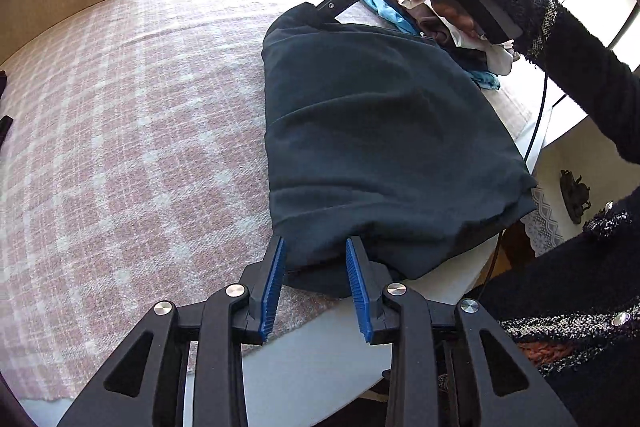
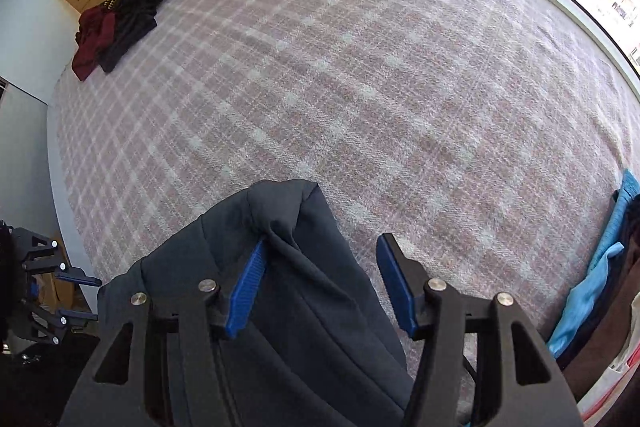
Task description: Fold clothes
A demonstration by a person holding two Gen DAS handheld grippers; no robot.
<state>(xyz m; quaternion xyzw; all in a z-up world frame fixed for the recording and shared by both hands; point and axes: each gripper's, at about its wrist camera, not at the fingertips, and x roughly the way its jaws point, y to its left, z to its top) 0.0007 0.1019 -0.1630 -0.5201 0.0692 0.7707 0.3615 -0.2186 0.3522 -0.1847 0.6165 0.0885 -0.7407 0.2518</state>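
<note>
- Left wrist view showed the left gripper (image 1: 316, 283) spread open at the near edge of the dark garment (image 1: 384, 147) lying folded on the plaid blanket (image 1: 140, 127).
- Only the right wrist view showed the right gripper (image 2: 320, 283) gaping, cloth draped over one finger, and a red-black heap (image 2: 120, 15) far off.

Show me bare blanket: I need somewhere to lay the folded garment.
The checked blanket lies bare between the dark garment, the window and the red-and-black clothes by the headboard. It is crowded at the pile of clothes beyond the garment.
</note>
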